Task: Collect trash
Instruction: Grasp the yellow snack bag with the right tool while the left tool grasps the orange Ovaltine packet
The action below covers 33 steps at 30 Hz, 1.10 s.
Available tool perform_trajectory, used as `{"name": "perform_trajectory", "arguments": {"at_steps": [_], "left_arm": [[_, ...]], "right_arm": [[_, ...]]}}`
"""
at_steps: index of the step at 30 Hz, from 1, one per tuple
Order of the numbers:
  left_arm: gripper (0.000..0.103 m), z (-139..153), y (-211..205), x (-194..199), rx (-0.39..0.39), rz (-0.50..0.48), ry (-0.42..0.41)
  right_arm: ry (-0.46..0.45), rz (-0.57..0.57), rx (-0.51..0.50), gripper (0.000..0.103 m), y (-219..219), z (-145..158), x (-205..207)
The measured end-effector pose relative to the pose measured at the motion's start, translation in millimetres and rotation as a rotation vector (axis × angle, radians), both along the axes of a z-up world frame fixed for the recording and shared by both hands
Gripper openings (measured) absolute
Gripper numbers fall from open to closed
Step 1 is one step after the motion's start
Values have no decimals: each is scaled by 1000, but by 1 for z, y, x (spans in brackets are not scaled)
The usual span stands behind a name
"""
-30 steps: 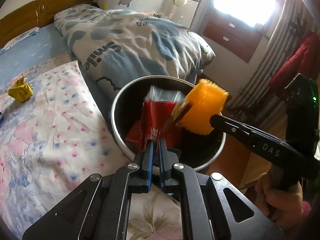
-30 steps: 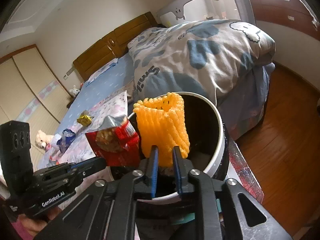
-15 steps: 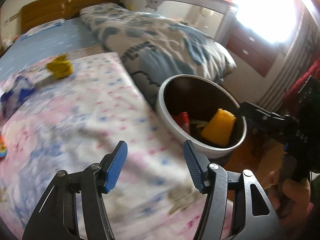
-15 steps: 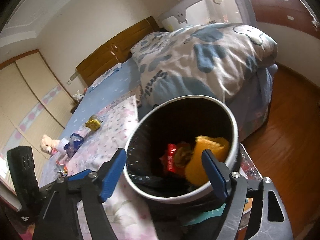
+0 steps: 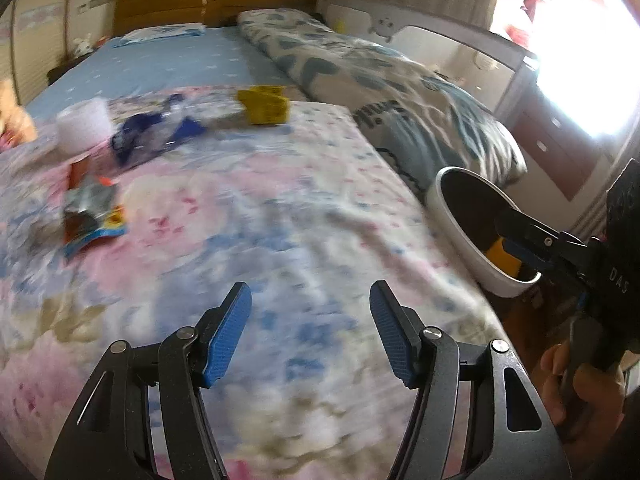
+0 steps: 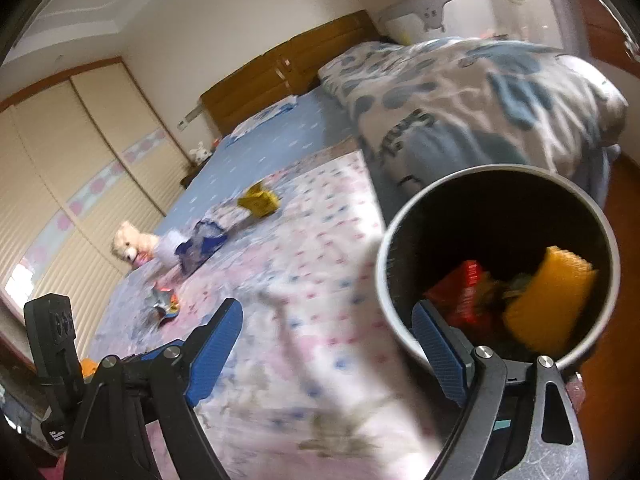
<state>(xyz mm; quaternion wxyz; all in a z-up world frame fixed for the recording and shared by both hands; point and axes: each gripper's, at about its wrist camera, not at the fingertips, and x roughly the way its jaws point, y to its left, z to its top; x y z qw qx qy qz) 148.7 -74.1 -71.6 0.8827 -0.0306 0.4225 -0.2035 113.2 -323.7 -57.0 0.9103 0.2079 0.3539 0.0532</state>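
Blue ribbed pads sit nearest us in both views. Our left gripper [image 5: 310, 332] hangs over the flowered sheet [image 5: 280, 216] with its jaws standing apart and nothing between them. Our right gripper [image 6: 326, 346] has its jaws widening, also empty, one pad in front of the rim of the trash bin [image 6: 386, 280].

Only the right wrist view looks down into the bin: a red wrapper [image 6: 460, 290] and an orange ridged foam piece [image 6: 544, 300] lie inside, the foam leaning with its long axis running up toward the far rim. The left wrist view shows the bin [image 5: 452, 220] only from the side, beside the bed edge, with the right gripper's fingers [image 5: 528, 236] across its mouth and a sliver of orange showing.

Farther out on the sheet lie loose pieces: a crumpled silver-and-orange wrapper [image 5: 90, 208], then a blue-and-clear wrapper [image 5: 156, 136] beside a white cup [image 5: 84, 126], then a yellow carton [image 5: 264, 104], its long axis lying across the bed. All are blurred. A plush toy [image 6: 128, 244] shows clearly in the right view alone.
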Motion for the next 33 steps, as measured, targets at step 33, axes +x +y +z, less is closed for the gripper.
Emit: {"name": "perform_trajectory", "arguments": {"at_steps": [33], "left_arm": [[67,-10,136,68,-13,344,62]], "right_arm": [[54,217,-63,89,100,-27,112]]}}
